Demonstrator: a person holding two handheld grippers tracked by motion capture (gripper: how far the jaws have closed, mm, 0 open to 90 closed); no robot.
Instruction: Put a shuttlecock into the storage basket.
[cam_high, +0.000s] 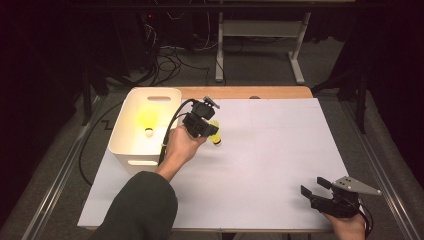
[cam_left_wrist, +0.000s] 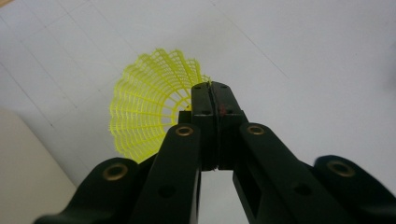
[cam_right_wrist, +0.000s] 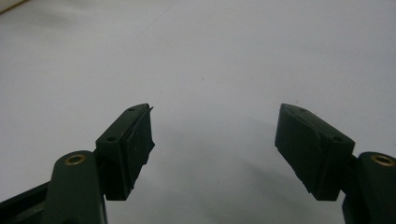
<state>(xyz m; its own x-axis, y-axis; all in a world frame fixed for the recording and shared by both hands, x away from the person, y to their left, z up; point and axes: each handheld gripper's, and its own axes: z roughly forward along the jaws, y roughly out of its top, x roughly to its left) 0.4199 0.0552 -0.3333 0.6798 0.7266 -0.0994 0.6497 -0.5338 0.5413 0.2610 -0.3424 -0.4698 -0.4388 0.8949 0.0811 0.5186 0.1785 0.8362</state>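
Where the high view looks down on the white table (cam_high: 260, 165), the left gripper (cam_high: 209, 131) sits at ten o'clock from the centre, its jaws pinched on a yellow shuttlecock (cam_high: 216, 136) just right of the white bin (cam_high: 131, 150), which holds a second shuttlecock (cam_high: 148, 122). The right gripper (cam_high: 314, 186) rests at five o'clock, jaws wide. In the left gripper view, the closed jaws clamp the shuttlecock's (cam_left_wrist: 149, 109) mesh skirt edge. In the right gripper view, the jaws gape over bare tabletop. No writing is legible.
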